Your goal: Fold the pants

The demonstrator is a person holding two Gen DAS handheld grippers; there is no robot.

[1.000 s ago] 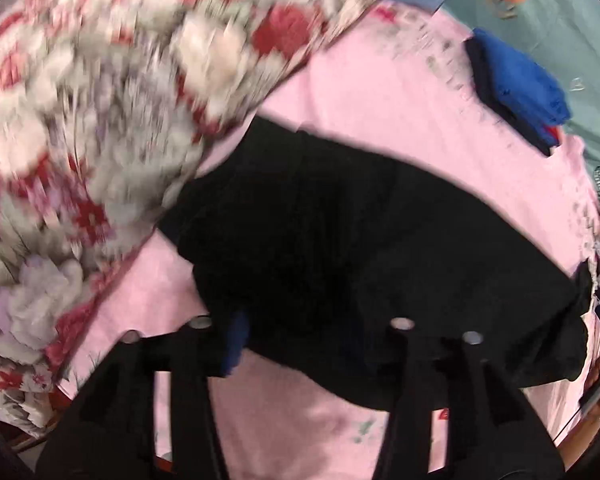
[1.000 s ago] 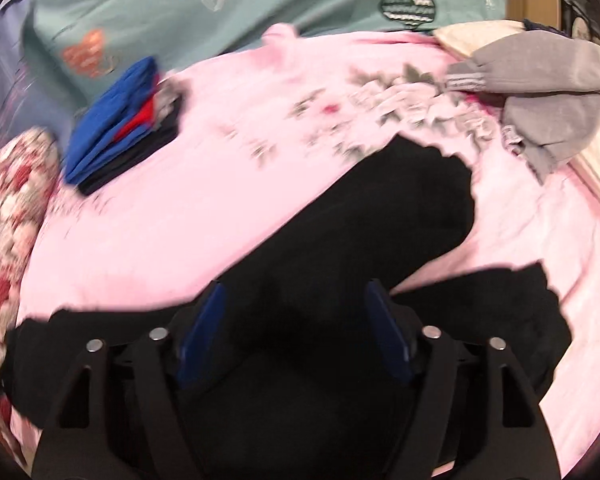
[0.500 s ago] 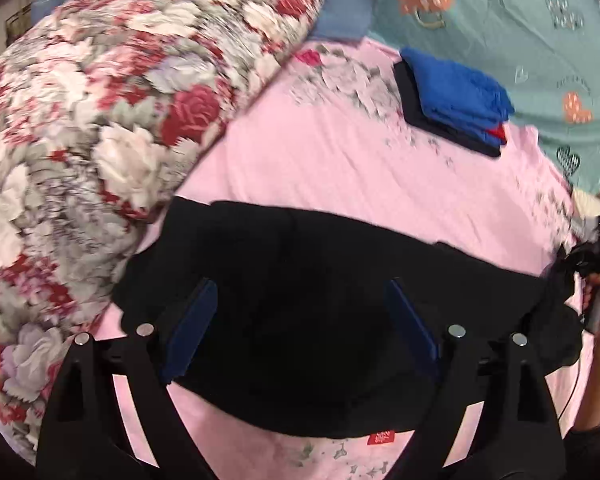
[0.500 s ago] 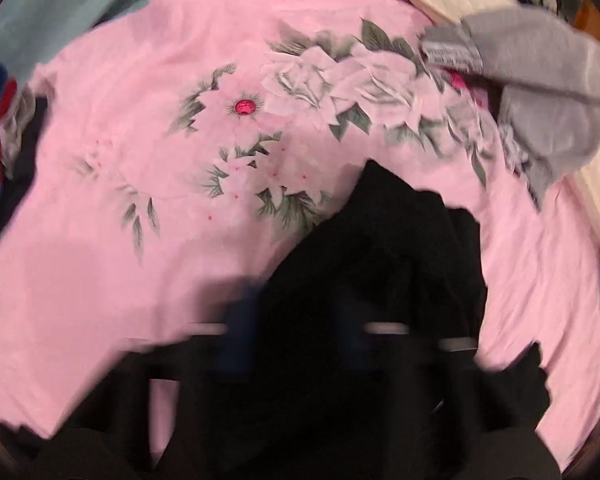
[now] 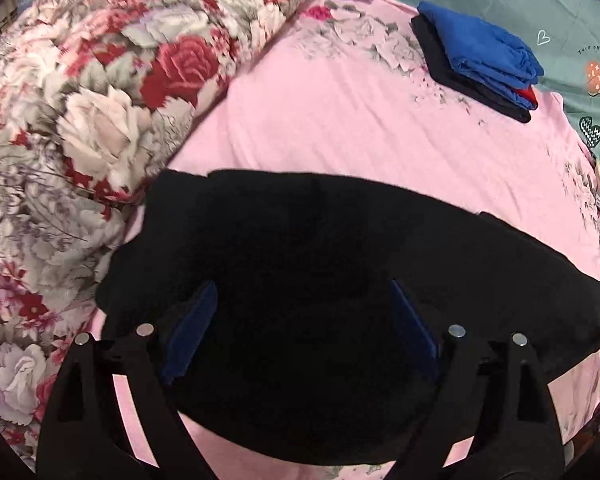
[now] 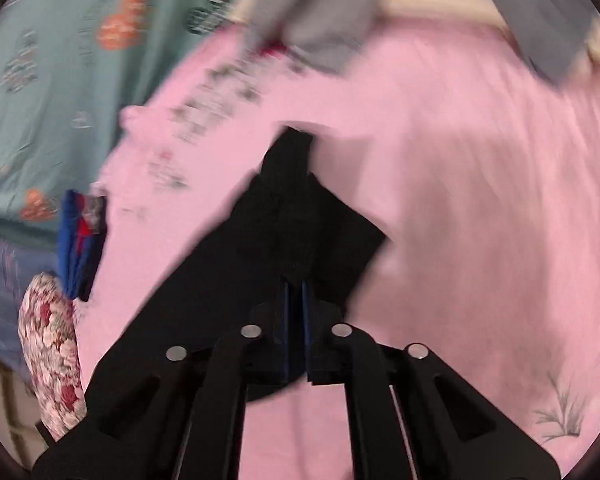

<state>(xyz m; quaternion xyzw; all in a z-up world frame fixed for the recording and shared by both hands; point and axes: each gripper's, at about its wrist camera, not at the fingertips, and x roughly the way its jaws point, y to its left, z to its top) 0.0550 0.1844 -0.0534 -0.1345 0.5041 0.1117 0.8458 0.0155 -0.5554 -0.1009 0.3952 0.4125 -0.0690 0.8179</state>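
The black pants (image 5: 320, 264) lie spread across the pink floral sheet (image 5: 360, 120). My left gripper (image 5: 300, 308) is open and hovers over their left end, its blue pads wide apart with nothing between them. In the right wrist view my right gripper (image 6: 296, 292) is shut on an edge of the black pants (image 6: 300, 216) and holds that part lifted above the sheet (image 6: 480, 200). That view is blurred by motion.
A rose-patterned quilt roll (image 5: 92, 100) lies along the left side and shows small in the right wrist view (image 6: 52, 360). A stack of folded blue, red and black clothes (image 5: 480, 60) sits at the back. Grey clothes (image 6: 320, 20) lie at the far right. A teal sheet (image 5: 540, 8) lies beyond.
My left gripper opened, let go of the pants and settled over their left end. My right gripper closed on the pants' edge and is swinging it up and across.
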